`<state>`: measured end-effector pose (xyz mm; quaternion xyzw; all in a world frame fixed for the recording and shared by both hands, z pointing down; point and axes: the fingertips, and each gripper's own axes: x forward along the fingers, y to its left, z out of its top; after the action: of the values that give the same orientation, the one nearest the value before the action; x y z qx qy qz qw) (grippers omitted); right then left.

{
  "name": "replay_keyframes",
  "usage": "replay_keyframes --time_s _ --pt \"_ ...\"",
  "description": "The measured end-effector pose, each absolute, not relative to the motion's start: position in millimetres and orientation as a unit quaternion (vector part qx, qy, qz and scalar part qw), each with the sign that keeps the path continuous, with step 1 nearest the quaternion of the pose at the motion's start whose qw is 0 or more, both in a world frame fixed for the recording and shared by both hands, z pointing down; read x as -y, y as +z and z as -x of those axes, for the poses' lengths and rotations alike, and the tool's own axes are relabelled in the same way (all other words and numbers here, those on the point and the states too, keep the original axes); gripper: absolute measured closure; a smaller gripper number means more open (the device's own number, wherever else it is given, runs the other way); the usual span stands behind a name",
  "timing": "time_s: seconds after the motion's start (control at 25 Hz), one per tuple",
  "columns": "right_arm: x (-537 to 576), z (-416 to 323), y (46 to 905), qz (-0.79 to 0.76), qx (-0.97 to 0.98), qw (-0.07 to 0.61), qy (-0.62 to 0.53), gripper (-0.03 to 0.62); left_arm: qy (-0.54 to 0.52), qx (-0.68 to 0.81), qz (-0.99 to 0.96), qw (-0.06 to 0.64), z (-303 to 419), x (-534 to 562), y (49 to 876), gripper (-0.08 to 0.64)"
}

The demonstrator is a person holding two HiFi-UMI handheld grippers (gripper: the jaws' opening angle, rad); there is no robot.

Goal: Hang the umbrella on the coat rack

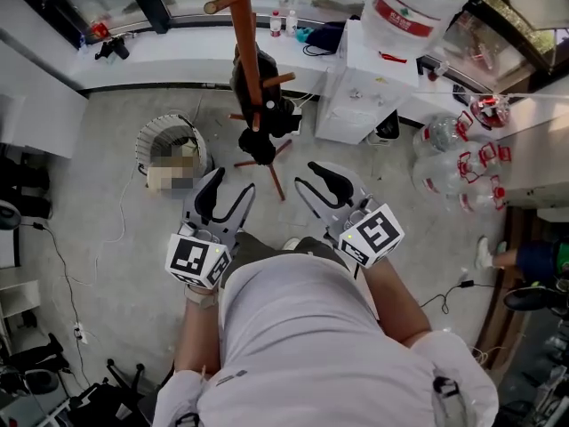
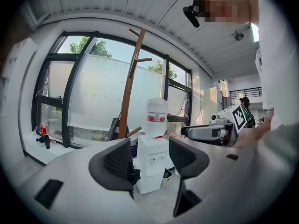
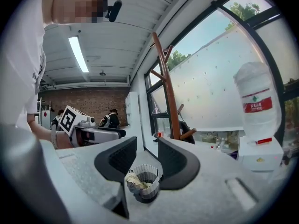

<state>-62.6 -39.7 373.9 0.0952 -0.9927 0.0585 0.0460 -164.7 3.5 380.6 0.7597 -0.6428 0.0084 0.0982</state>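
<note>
A tall wooden coat rack (image 1: 238, 25) stands on the floor ahead of me. A black umbrella (image 1: 259, 105) hangs bunched against its pole, on a peg, with its lower end near the rack's feet. Both grippers are held back from the rack, at waist height. My left gripper (image 1: 229, 185) is open and empty, and so is my right gripper (image 1: 308, 174). The left gripper view shows its gripper (image 2: 148, 146) open, with the rack (image 2: 128, 92) far off. In the right gripper view that gripper (image 3: 146, 143) is open, and the umbrella (image 3: 188, 129) shows dark beside the pole (image 3: 168, 92).
A white water dispenser (image 1: 360, 96) with a big bottle (image 1: 413, 12) stands right of the rack. A wire waste basket (image 1: 171, 145) sits on the floor to the left. Several empty water jugs (image 1: 444, 163) lie at the right. A window ledge (image 1: 178, 56) runs behind.
</note>
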Motion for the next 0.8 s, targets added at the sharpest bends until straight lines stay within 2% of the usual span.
replay_keyframes --time_s 0.16,0.8 --pt "39 74 366 -0.101 0.993 0.037 0.049 0.449 0.005 0.652 -0.754 0.083 179 -7 371 0.308" --pt "17 121 371 -0.099 0.993 0.059 0.038 0.448 0.005 0.639 -0.762 0.101 221 -24 377 0.308"
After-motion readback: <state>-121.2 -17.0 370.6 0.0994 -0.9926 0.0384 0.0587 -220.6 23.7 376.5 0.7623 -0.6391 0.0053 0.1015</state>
